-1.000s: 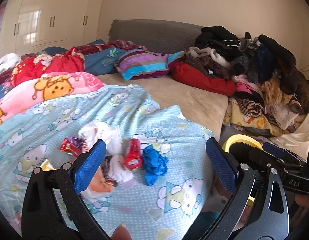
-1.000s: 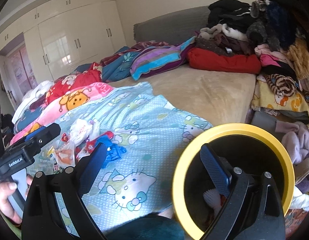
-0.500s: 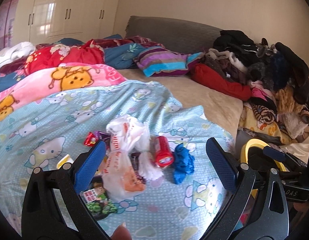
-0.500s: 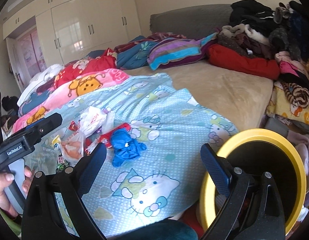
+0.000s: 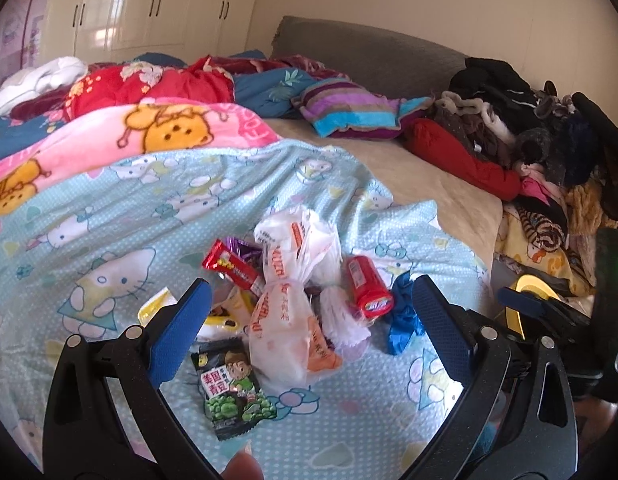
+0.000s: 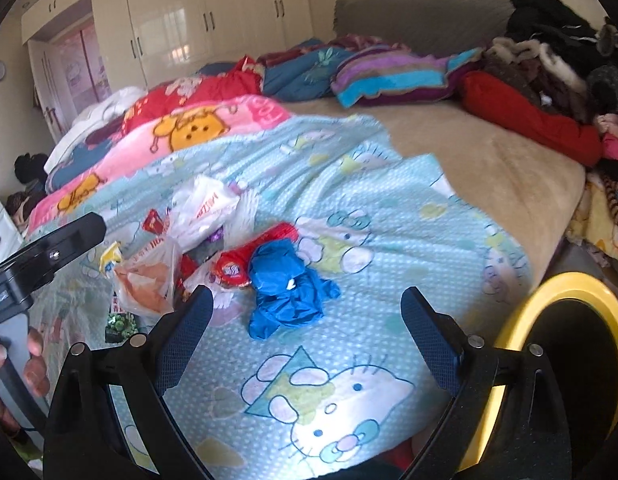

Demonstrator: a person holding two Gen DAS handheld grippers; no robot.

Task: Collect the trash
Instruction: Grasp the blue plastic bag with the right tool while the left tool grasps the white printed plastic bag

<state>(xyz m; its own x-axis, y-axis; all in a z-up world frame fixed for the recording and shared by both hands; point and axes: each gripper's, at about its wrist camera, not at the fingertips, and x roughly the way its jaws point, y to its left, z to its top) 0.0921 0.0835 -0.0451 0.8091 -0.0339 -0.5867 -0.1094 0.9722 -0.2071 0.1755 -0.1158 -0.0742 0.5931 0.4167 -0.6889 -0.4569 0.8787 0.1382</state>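
Trash pile: sitting in a loose heap on the light blue cartoon-cat blanket on the bed, near the front edge, not yet picked up.
White plastic bag: middle of the heap, knotted and crumpled, orange print on it. Looks light and floppy, probably slippery film, so best pinched at the twisted neck rather than the puffy body.
Red can: lying on its side just right of the bag, touching the white tissue-like stuff. Stiff and round, likely to roll, so grab across the middle of the body.
Blue crumpled wad: rightmost piece, just beside the can. Soft, squashy, easy to grab anywhere, bunch the thickest part.
Green snack packet: flat on the blanket at the near side of the heap. Thin and flat, hard to get under on soft bedding, go for a raised edge or corner.
Red wrapper: on the far left of the bag, partly tucked against it. Light foil, crinkly.
Yellow wrapper: left edge of heap, half hidden behind a gripper finger.
Left gripper: spread wide, nothing in it, hovering over the heap with bag and can between the fingers.
Right gripper: also wide apart and empty, lined up on the blue wad.
Yellow-rimmed bin: off the right edge of the bed, low down, well apart from the heap.
Risk guess: soft blanket may get pinched along with the thin wrappers.
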